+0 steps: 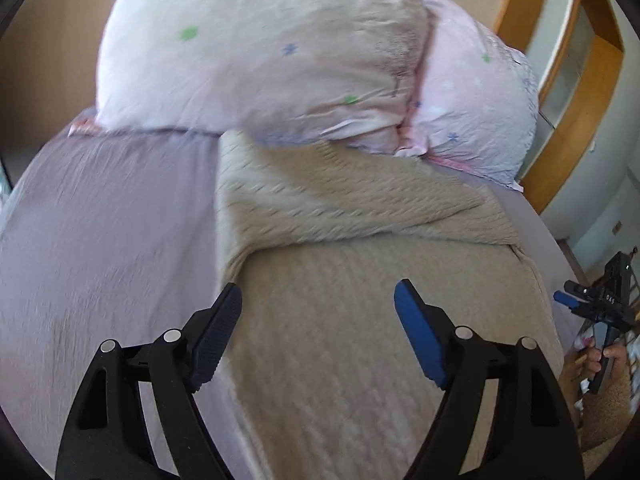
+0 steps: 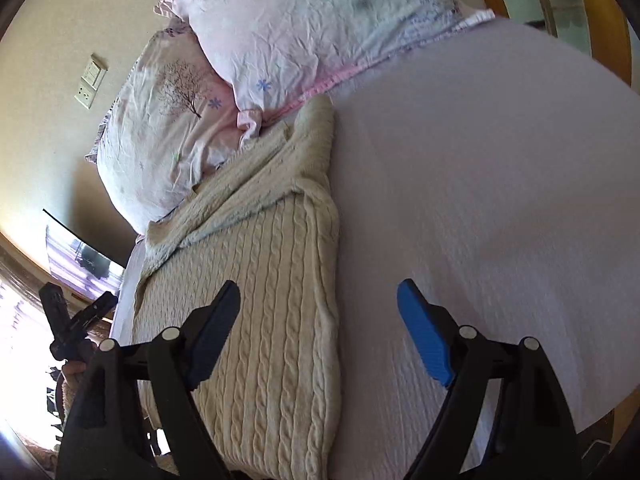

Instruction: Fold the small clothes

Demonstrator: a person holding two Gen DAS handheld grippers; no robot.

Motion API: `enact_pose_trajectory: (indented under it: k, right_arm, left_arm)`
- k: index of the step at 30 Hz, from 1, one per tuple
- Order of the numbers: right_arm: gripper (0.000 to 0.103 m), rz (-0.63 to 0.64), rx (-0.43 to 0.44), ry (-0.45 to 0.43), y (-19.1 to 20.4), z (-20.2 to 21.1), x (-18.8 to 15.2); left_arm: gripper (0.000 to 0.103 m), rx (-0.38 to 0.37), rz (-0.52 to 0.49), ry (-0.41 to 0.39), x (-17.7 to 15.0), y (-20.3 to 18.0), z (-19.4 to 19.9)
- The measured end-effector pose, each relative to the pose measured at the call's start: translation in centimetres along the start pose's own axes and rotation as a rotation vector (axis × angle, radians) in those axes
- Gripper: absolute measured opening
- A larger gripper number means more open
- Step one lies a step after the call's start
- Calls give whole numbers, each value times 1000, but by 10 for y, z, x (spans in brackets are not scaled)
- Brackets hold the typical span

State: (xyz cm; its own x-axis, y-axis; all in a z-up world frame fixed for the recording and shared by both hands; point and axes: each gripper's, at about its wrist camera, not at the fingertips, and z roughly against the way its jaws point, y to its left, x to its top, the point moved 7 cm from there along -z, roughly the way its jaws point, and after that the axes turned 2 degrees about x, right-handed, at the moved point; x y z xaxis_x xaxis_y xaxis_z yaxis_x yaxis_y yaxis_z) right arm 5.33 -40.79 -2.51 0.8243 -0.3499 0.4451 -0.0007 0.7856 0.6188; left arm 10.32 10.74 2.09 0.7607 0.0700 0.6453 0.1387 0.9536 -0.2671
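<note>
A cream cable-knit sweater lies on the bed, its body flat and a sleeve folded across the top. It also shows in the right wrist view, along the bed's left side. My left gripper is open and empty, hovering above the sweater's body. My right gripper is open and empty, above the sweater's right edge and the sheet. The right gripper shows at the far right of the left wrist view, and the left gripper at the far left of the right wrist view.
The bed has a pale lilac sheet. Two pink patterned pillows lie at its head, touching the sweater's top. A wooden frame and a wall with sockets stand beyond the bed.
</note>
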Motion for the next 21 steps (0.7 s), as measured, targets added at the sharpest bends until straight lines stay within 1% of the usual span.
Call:
enact_pose_trajectory:
  k: [1, 3, 5, 6, 7, 8, 9, 10, 11, 12, 13, 14, 15, 16, 18, 19, 20, 21]
  right_arm:
    - [71, -12, 23, 30, -1, -4, -8]
    - [68, 1, 53, 34, 2, -3, -19]
    - [52, -19, 113, 74, 6, -4, -30]
    - [51, -38, 161, 103, 7, -4, -39]
    - [48, -39, 179, 111, 9, -3, -45]
    - [45, -28, 183, 114, 11, 1, -51]
    - [42, -27, 216, 132, 14, 4, -60]
    - [39, -39, 276, 158, 18, 7, -70]
    - [39, -41, 306, 174, 20, 9, -79]
    - [39, -30, 312, 195, 22, 11, -91]
    - [38, -13, 312, 201, 22, 15, -101]
    - [37, -10, 331, 211, 23, 21, -109]
    - [36, -11, 332, 219, 23, 24, -116]
    - [36, -9, 320, 229, 21, 26, -122]
    - [30, -9, 300, 249, 18, 24, -131]
    - [24, -16, 298, 257, 17, 21, -133]
    - [12, -16, 305, 262, 17, 19, -134]
    - [9, 1, 312, 263, 21, 16, -134]
  left_arm:
    - [79, -20, 38, 21, -13, 9, 3]
    - [79, -52, 106, 52, -36, 28, 8]
    - [79, -94, 158, 65, -54, 35, 11]
    - [79, -133, 189, 71, -63, 36, 11]
    - [78, -166, 202, 33, -68, 35, 18]
    - [78, -211, 216, 35, -74, 32, 21]
    - [75, -268, 240, 24, -81, 30, 27]
    - [66, -326, 256, 16, -89, 26, 32]
    - [65, -357, 257, 8, -98, 22, 37]
    - [58, -383, 249, -1, -107, 16, 43]
    - [55, -406, 242, -10, -117, 10, 49]
    - [55, -418, 248, -4, -127, 6, 52]
    - [54, -430, 254, 2, -138, 3, 56]
    - [53, -446, 255, -16, -146, 0, 61]
    - [53, -486, 271, 1, -159, -8, 64]
    - [53, -493, 273, 10, -164, -11, 63]
    - [53, -487, 266, 14, -167, -14, 61]
    - [52, -475, 258, 18, -169, -16, 59]
